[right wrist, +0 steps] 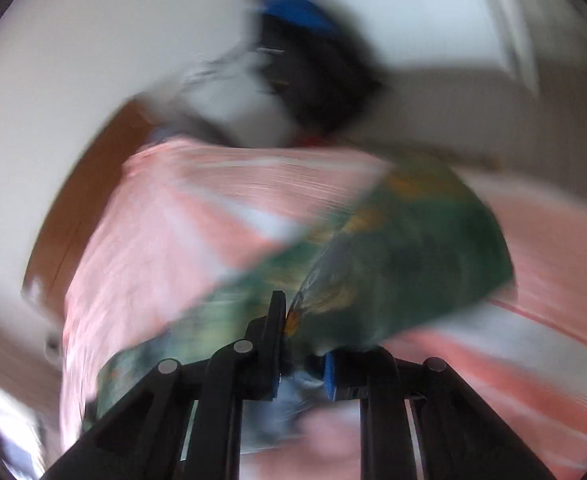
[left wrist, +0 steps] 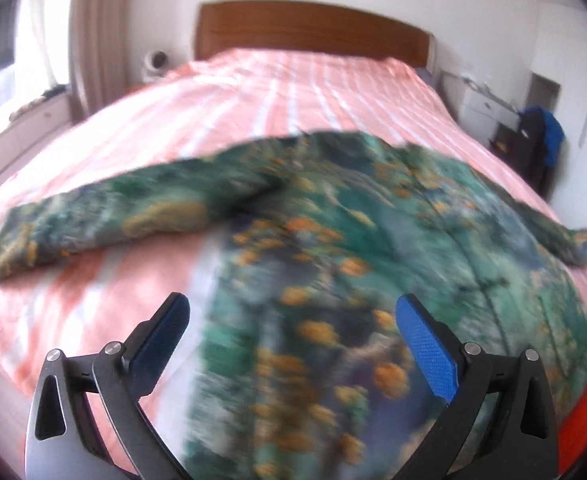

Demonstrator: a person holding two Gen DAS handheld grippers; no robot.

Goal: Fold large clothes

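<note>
A green long-sleeved garment (left wrist: 333, 220) with orange flowers lies spread on a bed with a pink striped cover (left wrist: 253, 92). One sleeve (left wrist: 93, 220) stretches out to the left. My left gripper (left wrist: 293, 304) hovers over the garment's lower body, open, with nothing between its blue pads (left wrist: 425, 344). The right wrist view is heavily blurred. There my right gripper (right wrist: 301, 344) is shut on a bunched fold of the green garment (right wrist: 405, 248), lifted a little off the pink cover (right wrist: 165, 240).
A wooden headboard (left wrist: 313, 28) stands at the far end. A white nightstand (left wrist: 481, 108) and dark and blue clothing (left wrist: 541, 140) are to the right of the bed. A small white device (left wrist: 155, 62) and a curtained window are at the left.
</note>
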